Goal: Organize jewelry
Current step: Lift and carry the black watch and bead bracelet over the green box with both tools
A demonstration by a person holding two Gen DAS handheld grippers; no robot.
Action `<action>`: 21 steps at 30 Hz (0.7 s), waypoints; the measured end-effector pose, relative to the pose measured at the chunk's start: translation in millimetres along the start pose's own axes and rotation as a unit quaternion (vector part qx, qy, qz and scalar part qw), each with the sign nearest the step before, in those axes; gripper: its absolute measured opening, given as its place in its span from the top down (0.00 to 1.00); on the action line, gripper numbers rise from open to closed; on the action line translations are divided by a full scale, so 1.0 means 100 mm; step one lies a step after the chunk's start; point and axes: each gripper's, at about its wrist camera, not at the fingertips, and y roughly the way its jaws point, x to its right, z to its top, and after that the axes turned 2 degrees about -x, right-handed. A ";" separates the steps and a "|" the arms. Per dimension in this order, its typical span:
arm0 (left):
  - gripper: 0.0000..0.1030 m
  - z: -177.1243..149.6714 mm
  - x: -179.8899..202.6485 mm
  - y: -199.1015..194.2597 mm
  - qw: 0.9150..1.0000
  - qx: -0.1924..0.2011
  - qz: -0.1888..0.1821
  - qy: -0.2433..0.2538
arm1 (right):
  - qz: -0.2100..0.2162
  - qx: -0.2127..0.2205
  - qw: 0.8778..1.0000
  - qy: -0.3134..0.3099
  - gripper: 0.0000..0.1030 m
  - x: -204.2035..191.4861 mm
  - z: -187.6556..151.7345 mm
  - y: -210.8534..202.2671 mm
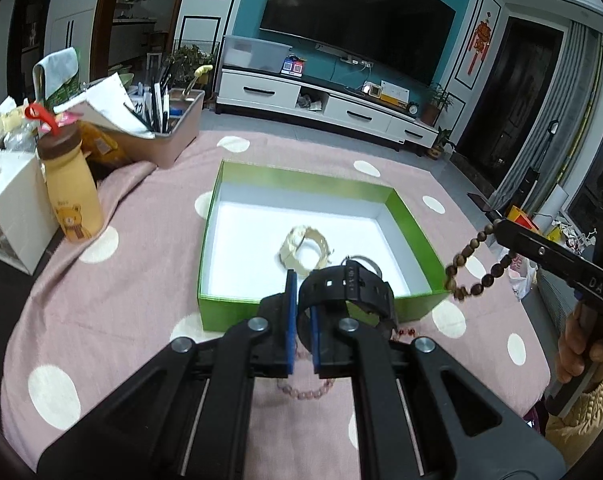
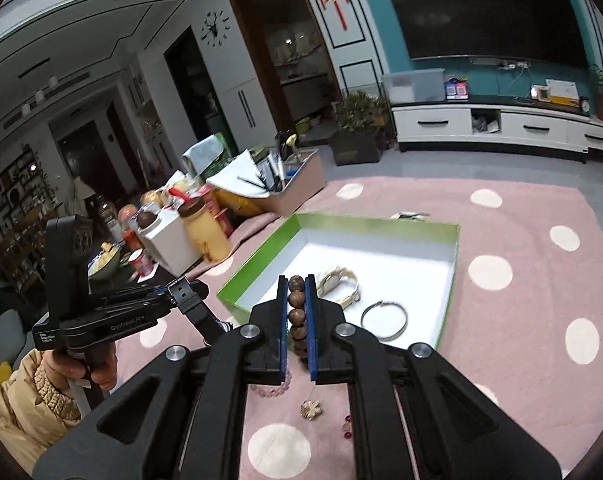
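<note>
Pink dotted tablecloth (image 2: 521, 220), green box (image 1: 413, 220) beyond both fingers: two pieces already in.
Left gripper (image 1: 303, 320) clamps black watch (image 1: 347, 286), right gripper (image 2: 296, 324) clamps wooden bead bracelet (image 2: 296, 308); pink bracelet (image 2: 271, 390) and charm (image 2: 310, 409) below fingers remain.

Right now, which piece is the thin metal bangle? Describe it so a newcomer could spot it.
Find the green box with the white floor on the pink polka-dot cloth. Two pieces lie inside, near its front edge: a cream watch and, beside it, the silver bangle. The bangle is a bare, thin metal hoop with no face or strap, and no beads.
</note>
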 end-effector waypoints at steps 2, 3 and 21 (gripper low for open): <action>0.95 0.08 0.02 0.02 1.000 0.001 0.004 0.004 | -0.007 0.003 1.000 0.002 0.93 0.02 0.03 -0.02; 0.95 0.13 0.04 0.04 1.000 0.002 0.008 0.006 | -0.011 0.006 1.000 0.004 0.93 0.04 0.06 -0.02; 0.95 0.50 0.02 0.56 0.998 -0.024 0.045 0.021 | -0.053 -0.005 0.998 0.024 0.93 0.41 0.19 0.34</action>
